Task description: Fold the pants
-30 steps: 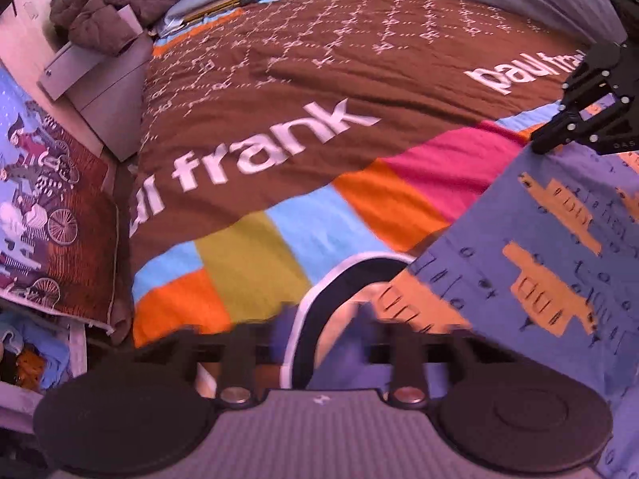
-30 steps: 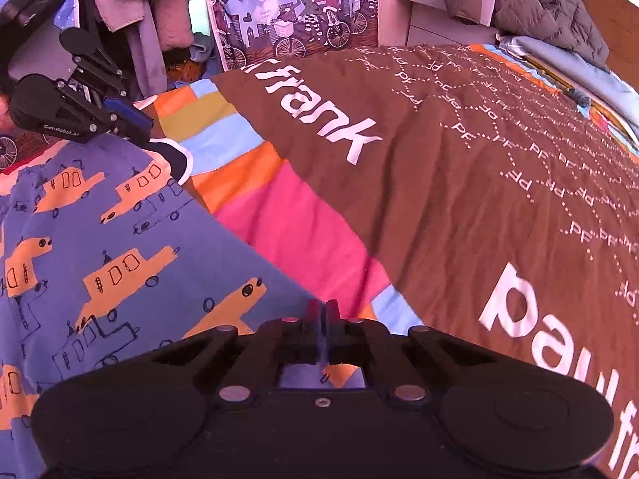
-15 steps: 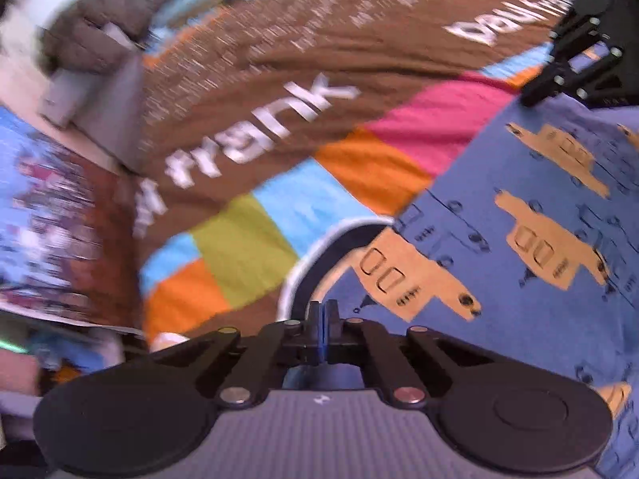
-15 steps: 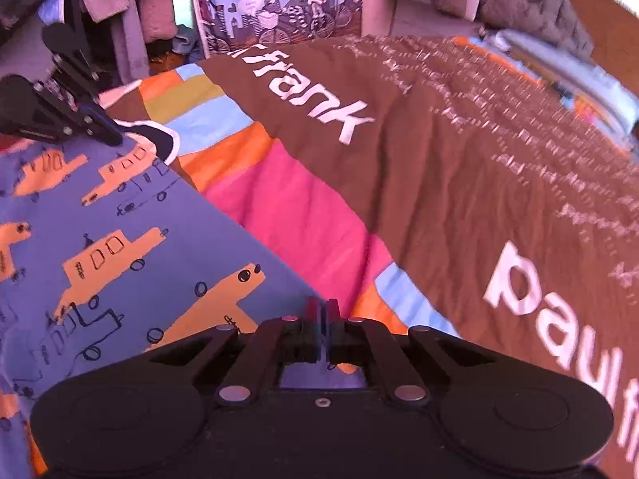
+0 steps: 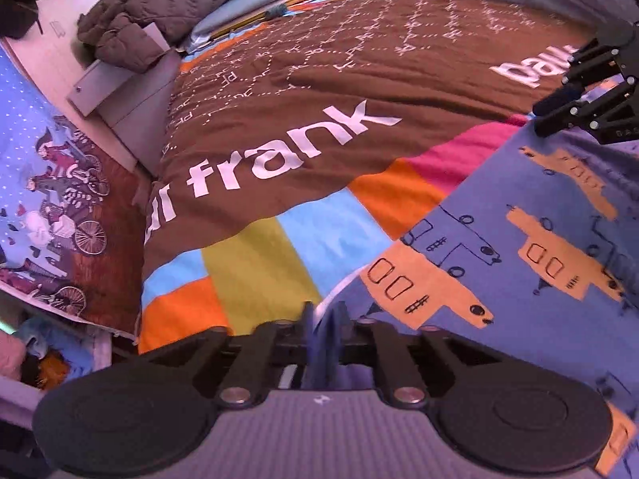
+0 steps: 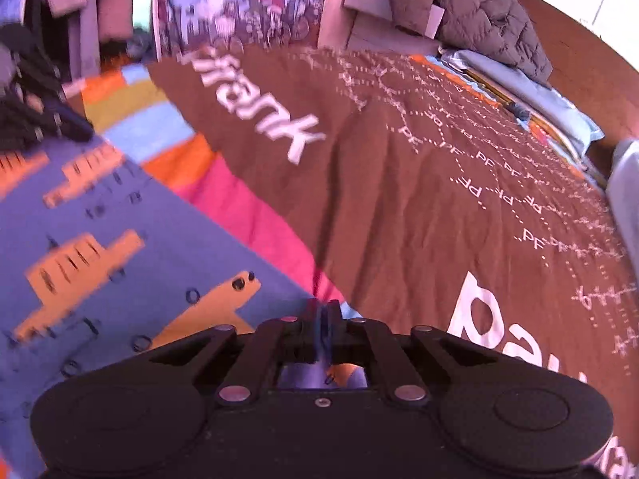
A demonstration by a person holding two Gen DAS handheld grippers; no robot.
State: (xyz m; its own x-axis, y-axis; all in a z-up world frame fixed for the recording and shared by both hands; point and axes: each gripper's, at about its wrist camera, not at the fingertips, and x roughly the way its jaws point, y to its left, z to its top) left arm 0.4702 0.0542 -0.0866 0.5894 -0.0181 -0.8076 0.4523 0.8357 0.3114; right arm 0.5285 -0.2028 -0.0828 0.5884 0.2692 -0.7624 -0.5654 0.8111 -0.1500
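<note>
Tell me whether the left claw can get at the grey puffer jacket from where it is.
Probably not: the left claw, opening over the pants, is at the bedspread's near edge, while the jacket lies across it.

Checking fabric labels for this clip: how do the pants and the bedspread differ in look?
The pants are purple-blue with orange vehicle prints; the bedspread is brown with white lettering and a border of coloured blocks. The pants lie over only the near part of the bed, on top of the bedspread, which extends well beyond them. Both lie fairly flat.
</note>
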